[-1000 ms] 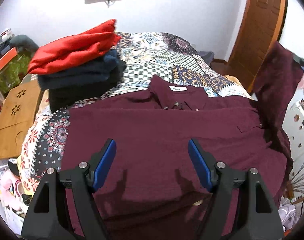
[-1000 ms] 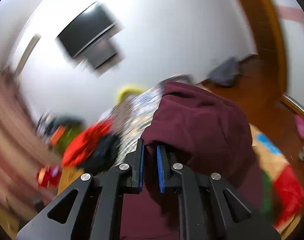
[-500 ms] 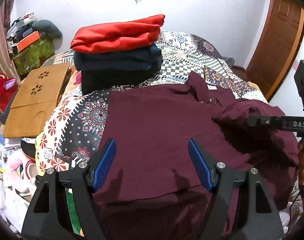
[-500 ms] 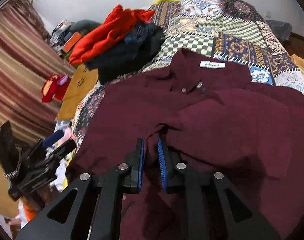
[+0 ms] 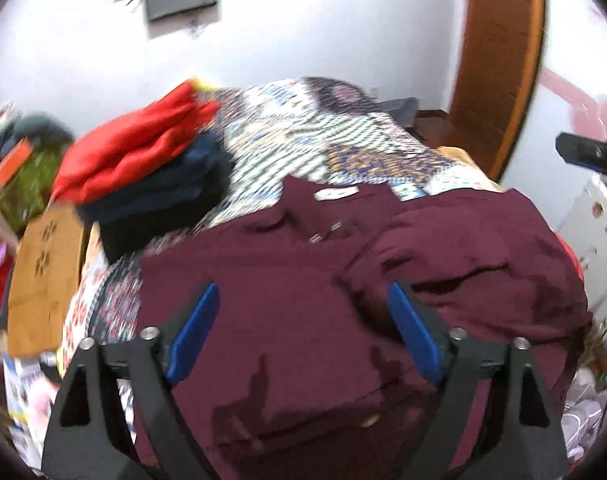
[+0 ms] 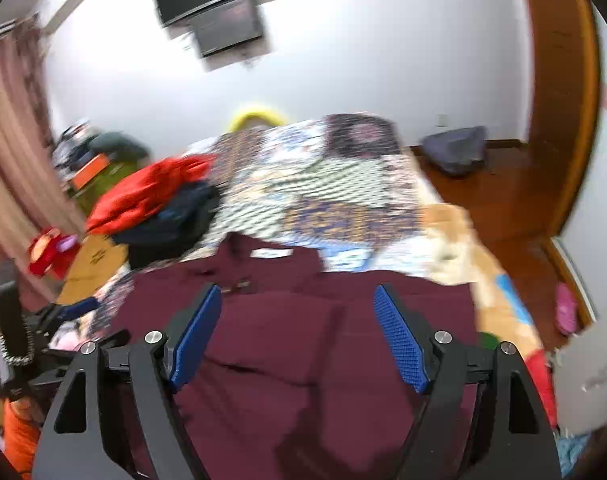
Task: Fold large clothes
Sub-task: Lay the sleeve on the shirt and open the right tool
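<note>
The big dark red shirt [image 5: 287, 320] lies flat on the bed [image 5: 343, 140] so it can be folded. The left gripper [image 5: 303, 328] and right gripper [image 6: 299, 332] are opening wide, both pinching nothing.

right gripper [image 6: 297, 312] let go of the sleeve [image 5: 463, 264], jaws opening; sleeve's now folded across the maroon shirt [image 5: 283, 320]

A maroon shirt [image 5: 287, 300] lies spread on a patterned bed.

Collar [image 5: 335, 200] at the far end, white neck label facing up, buttons just below it. One side is folded in over the body in a rumpled layer; the near hem drapes over the bed's edge. The cloth is creased, not flat.
</note>
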`<state>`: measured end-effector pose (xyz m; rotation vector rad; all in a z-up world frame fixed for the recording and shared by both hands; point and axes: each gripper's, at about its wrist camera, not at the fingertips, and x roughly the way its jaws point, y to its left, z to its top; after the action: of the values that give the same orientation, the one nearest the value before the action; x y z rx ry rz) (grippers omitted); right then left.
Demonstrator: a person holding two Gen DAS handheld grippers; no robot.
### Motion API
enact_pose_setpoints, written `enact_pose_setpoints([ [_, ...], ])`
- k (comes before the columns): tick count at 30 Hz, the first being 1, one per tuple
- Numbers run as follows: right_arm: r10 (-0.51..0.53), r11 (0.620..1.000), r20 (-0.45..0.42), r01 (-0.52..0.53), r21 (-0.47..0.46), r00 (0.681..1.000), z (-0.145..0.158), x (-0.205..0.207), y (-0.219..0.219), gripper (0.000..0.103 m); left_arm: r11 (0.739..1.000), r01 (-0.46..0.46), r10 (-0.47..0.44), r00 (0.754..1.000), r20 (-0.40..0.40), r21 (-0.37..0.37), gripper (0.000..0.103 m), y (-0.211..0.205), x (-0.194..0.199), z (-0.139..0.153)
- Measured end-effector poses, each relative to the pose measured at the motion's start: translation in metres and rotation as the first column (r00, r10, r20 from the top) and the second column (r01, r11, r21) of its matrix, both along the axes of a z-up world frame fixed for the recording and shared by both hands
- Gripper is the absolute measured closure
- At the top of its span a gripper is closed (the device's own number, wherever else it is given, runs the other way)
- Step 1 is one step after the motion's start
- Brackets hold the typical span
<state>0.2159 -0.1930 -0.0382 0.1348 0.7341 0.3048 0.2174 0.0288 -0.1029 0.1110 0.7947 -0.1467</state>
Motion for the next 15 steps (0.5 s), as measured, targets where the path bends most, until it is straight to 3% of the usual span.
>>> enact_pose_setpoints([
  [7, -0.176, 0.984, -0.092, 0.176, -0.005, 0.98, -0.033, 0.001, -0.069, 0.027, 0.972, 0.179, -0.176, 0.984, -0.032, 0.152, 0.007, -0.082, 0.025, -0.012],
  [15, -0.223, 0.972, -0.211, 0.233, 0.024, 0.952, -0.074, -0.01, -0.1, 0.027, 0.876, 0.358, -0.318, 0.932, -0.173, 0.323, 0.007, -0.158, 0.046, -0.063],
])
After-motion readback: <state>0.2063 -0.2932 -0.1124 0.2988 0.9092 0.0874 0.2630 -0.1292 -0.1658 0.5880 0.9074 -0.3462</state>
